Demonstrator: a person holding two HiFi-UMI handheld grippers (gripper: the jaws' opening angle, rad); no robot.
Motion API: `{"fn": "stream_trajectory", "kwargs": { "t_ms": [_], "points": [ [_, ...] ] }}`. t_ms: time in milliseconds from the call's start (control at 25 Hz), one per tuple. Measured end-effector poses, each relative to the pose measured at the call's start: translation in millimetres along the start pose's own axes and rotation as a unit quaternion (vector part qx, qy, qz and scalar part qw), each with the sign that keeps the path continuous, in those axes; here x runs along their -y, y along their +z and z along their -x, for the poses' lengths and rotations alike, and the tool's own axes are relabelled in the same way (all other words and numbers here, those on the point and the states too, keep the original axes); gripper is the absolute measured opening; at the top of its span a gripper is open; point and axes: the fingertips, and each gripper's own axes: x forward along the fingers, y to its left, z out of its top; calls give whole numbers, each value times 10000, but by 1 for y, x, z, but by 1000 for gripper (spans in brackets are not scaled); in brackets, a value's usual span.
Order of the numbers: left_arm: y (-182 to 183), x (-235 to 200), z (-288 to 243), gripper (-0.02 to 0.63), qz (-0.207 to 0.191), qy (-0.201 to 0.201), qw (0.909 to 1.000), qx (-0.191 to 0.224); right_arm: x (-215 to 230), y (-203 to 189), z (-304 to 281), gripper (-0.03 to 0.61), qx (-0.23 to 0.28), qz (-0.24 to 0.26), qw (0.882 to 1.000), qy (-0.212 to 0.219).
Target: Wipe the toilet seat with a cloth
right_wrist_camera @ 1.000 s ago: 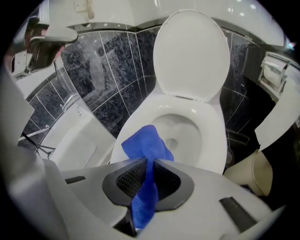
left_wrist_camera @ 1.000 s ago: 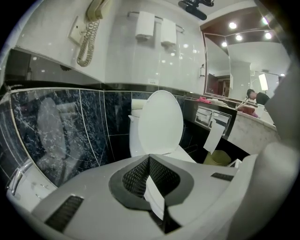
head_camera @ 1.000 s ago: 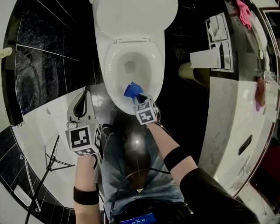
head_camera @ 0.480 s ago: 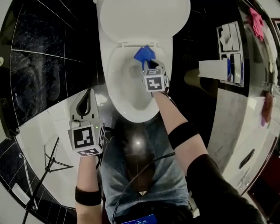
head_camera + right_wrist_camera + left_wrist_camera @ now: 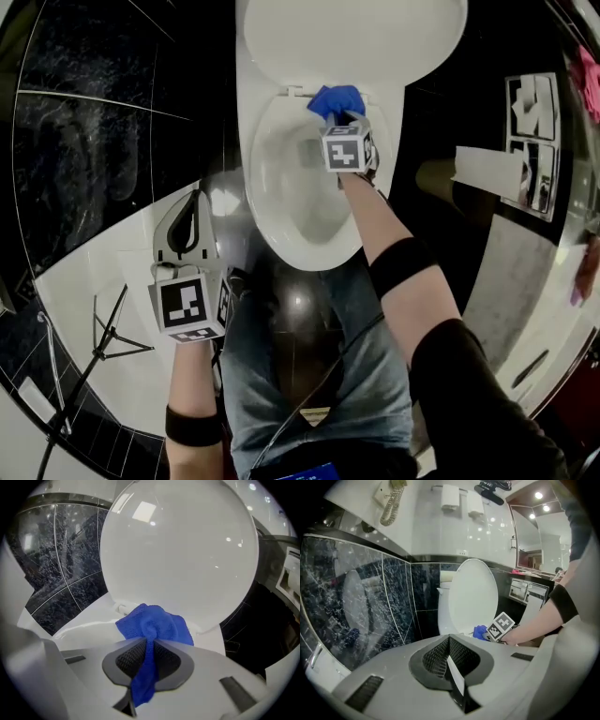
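Your right tool (image 5: 339,120) is clamped on the blue cloth (image 5: 336,97), at the back of the toilet seat (image 5: 265,178); left tool (image 5: 187,228) closed, empty, off aside; wiping looks under way; sides and front probably remain.

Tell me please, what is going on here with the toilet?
A person stands over a toilet with a gripper in each hand. The right gripper is shut on a blue cloth and holds it at the back of the toilet seat, near the hinges, below the raised lid. The left gripper is shut and empty, held aside to the left of the bowl.
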Motion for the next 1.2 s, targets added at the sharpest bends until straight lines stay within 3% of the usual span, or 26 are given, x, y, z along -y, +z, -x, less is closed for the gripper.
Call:
{"fn": "stream_trajectory", "kwargs": {
  "t_ms": [400, 520, 680, 920, 1200],
  "points": [
    [-14, -25, 8, 1, 99, 205, 9997, -102, -66, 21, -13, 69, 296, -340, 9969, 650],
    [-19, -27, 13, 1, 115, 223, 9996, -119, -100, 32, -10, 69, 338, -167, 9930, 1116],
    [-24, -26, 22, 0, 127, 220, 9995, -167, -162, 38, 2, 69, 292, 523, 9821, 1786],
    [-26, -27, 38, 0, 99, 183, 9997, -104, -202, -3, 29, 69, 6, 833, 9711, 2238],
    [-24, -19, 59, 0, 74, 26, 9999, -86, -221, -88, 80, 69, -535, 921, 9531, 2832]
  ]
}}
